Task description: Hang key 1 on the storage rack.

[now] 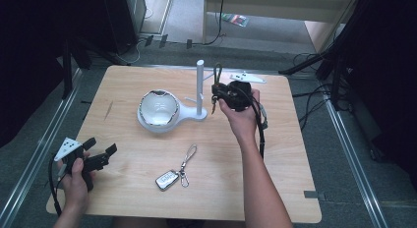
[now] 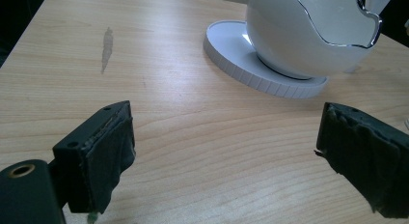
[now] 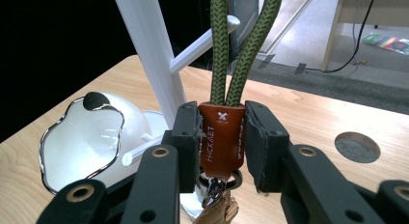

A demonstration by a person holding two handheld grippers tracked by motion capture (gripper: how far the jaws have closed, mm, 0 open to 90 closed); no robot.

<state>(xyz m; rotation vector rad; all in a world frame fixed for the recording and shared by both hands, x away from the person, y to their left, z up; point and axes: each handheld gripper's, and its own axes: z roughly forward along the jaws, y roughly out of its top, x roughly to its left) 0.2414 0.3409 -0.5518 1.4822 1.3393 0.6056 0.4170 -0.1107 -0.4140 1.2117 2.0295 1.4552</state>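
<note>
My right gripper (image 1: pixel 216 93) is held up beside the white post (image 1: pixel 200 85) of a stand at the table's back. In the right gripper view its jaws (image 3: pixel 222 120) are shut on the brown leather tab (image 3: pixel 222 139) of a keychain. A green rope loop (image 3: pixel 241 40) rises above the tab, and a metal ring and keys hang below. The post (image 3: pixel 149 45) with a slanted peg (image 3: pixel 202 40) stands just left of the loop. My left gripper (image 1: pixel 102 145) rests low at the front left, open with nothing between the pads (image 2: pixel 113 147).
A white bowl with a wavy chrome rim (image 1: pixel 158 109) sits on the stand's round base (image 2: pixel 241 64), left of the post. A silver car key fob with a clip and loop (image 1: pixel 169 179) lies at the table's front middle. A round hole (image 3: pixel 356 146) marks the tabletop.
</note>
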